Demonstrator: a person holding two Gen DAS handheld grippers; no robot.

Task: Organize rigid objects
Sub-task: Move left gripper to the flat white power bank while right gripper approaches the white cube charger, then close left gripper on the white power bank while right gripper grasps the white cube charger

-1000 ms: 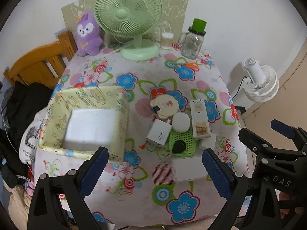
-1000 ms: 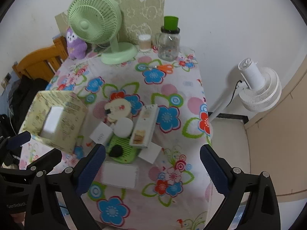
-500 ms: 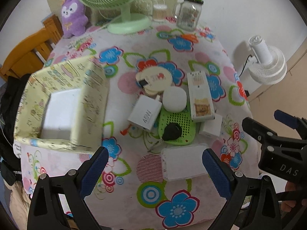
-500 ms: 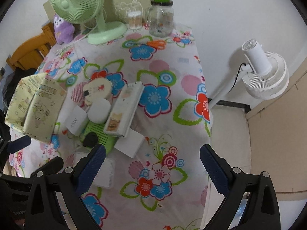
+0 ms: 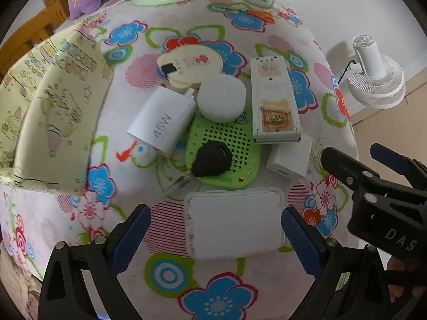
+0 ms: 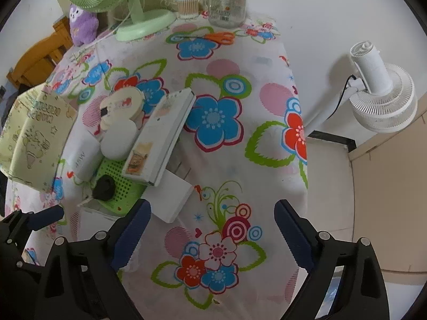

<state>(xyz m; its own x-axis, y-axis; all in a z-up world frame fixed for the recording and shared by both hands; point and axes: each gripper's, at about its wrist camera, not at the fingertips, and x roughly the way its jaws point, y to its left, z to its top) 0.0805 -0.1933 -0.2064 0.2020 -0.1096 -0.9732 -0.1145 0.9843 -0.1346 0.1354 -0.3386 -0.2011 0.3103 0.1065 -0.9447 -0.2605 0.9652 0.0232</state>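
Two grippers hang over the cluttered table. Left gripper, jaws wide, straddles the flat white case without touching it; right gripper, just narrowing, holds nothing. Approach step: next, close on the case and carry it to the yellow box.

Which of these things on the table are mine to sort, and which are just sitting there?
To sort: flat white case, charger, green perforated pad, black key fob, long white box, yellow storage box.

Lying about: green fan, plush toy, glass jar.
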